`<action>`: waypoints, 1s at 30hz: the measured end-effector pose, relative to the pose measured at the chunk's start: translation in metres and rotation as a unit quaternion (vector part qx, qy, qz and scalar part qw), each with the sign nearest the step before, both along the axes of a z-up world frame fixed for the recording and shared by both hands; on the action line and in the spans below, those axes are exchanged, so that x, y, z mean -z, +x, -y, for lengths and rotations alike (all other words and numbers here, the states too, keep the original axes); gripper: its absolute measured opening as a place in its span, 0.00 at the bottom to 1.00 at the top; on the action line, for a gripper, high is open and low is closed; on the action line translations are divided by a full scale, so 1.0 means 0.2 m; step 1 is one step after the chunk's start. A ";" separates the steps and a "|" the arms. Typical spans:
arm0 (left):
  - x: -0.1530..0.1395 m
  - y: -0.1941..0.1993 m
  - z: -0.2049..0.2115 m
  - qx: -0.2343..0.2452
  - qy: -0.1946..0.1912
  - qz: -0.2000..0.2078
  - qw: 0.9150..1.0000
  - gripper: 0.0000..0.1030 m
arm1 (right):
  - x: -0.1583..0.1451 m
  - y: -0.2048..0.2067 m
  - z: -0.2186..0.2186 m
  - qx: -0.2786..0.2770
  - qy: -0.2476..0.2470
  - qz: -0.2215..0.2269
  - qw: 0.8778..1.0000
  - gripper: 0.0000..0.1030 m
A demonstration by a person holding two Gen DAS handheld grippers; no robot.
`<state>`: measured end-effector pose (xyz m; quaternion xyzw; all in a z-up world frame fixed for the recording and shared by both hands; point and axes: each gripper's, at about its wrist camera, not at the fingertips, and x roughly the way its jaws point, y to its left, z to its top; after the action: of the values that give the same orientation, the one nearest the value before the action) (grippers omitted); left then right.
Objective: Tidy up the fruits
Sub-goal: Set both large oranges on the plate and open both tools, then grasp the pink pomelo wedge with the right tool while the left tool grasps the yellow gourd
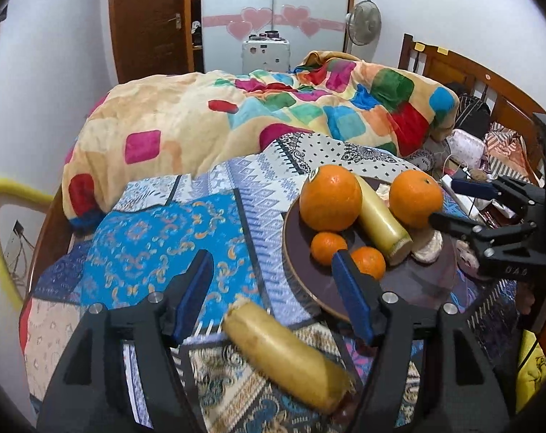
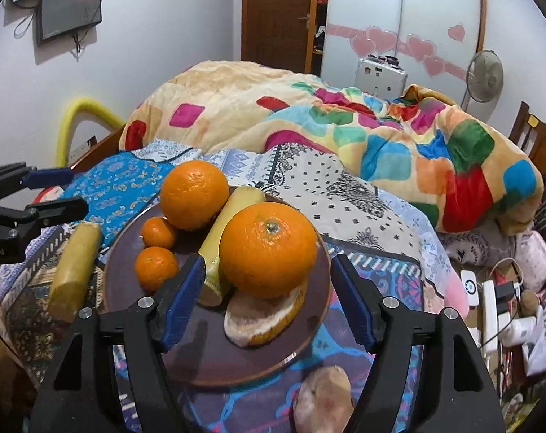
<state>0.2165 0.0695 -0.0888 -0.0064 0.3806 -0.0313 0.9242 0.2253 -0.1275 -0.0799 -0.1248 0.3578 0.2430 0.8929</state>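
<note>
We see a bed covered in patterned cloths, with a dark round plate point(image 2: 309, 332) at the centre of the right wrist view and at centre right of the left wrist view. On the plate sit two large oranges point(image 2: 268, 249), two small mandarins point(image 2: 156, 266), a yellow banana piece point(image 2: 222, 238) lying between the large oranges, and a curl of orange peel point(image 2: 262, 319) tucked under the nearer orange. A second banana piece point(image 1: 285, 353) lies off the plate on the bedspread point(image 1: 146, 245), in the lower centre of the left wrist view. The left gripper point(image 1: 276, 285) hovers over that loose piece with its blue-padded fingers spread wide apart, touching nothing. The right gripper point(image 2: 267, 299) is likewise spread wide, its fingers flanking the nearer orange and the peel without clamping them. At the bottom of the right wrist view a pale lump point(image 2: 323, 397) lies just off the plate; it is blurred, perhaps more peel. A bright patchwork blanket point(image 1: 237, 119) is heaped across the upper middle of both views.
</note>
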 end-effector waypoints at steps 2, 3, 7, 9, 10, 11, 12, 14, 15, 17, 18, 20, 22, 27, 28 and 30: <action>0.00 -0.04 0.00 -0.002 -0.001 -0.003 1.000 0.68 | -0.02 -0.03 0.03 0.004 0.003 0.004 1.000 0.68; 0.01 -0.06 0.00 -0.003 0.000 -0.005 1.000 0.69 | -0.03 -0.05 0.04 0.007 0.004 0.006 1.000 0.68; 0.04 -0.12 0.01 -0.011 0.006 -0.016 1.000 0.69 | -0.07 -0.12 0.13 0.019 0.007 0.015 1.000 0.68; 0.07 -0.15 0.00 -0.015 0.002 -0.024 1.000 0.69 | -0.07 -0.15 0.17 0.026 0.003 0.019 0.999 0.69; 0.08 -0.16 0.00 -0.017 0.000 -0.029 0.999 0.69 | -0.06 -0.17 0.20 0.029 0.000 0.020 0.999 0.69; 0.10 -0.17 -0.01 -0.019 -0.001 -0.033 0.999 0.69 | -0.06 -0.18 0.22 0.033 -0.003 0.019 0.999 0.70; 0.11 -0.18 0.00 -0.020 -0.002 -0.036 0.999 0.69 | -0.04 -0.19 0.24 0.037 -0.005 0.017 0.999 0.70; 0.14 -0.20 0.01 -0.022 -0.005 -0.044 0.999 0.69 | -0.01 -0.19 0.28 0.043 -0.010 0.009 0.999 0.70; 0.16 -0.21 0.02 -0.021 -0.006 -0.048 0.999 0.69 | 0.00 -0.19 0.30 0.046 -0.013 0.004 0.999 0.70; 0.19 -0.22 0.05 -0.016 -0.007 -0.057 0.998 0.69 | 0.05 -0.20 0.34 0.053 -0.017 -0.007 0.998 0.70; 0.20 -0.22 0.06 -0.013 -0.006 -0.060 0.998 0.69 | 0.08 -0.20 0.35 0.054 -0.019 -0.013 0.998 0.70; 0.22 -0.23 0.09 -0.006 -0.005 -0.060 0.998 0.69 | 0.11 -0.20 0.37 0.057 -0.021 -0.022 0.998 0.70; 0.23 -0.23 0.11 -0.002 -0.001 -0.064 0.998 0.69 | 0.15 -0.20 0.38 0.059 -0.024 -0.030 0.998 0.70; 0.30 -0.19 0.13 -0.005 0.006 -0.077 0.997 0.69 | 0.23 -0.17 0.39 0.055 -0.025 -0.048 0.997 0.69; 0.31 -0.19 0.11 -0.007 0.003 -0.079 0.997 0.70 | 0.24 -0.17 0.39 0.053 -0.024 -0.053 0.997 0.69; 0.32 -0.19 0.08 -0.004 -0.017 -0.080 0.997 0.69 | 0.26 -0.16 0.39 0.047 -0.018 -0.061 0.997 0.68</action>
<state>0.1777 0.0527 -0.1527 -0.0258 0.4531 -0.0335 0.8904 0.1924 -0.2063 -0.1323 -0.1085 0.4215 0.2011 0.8776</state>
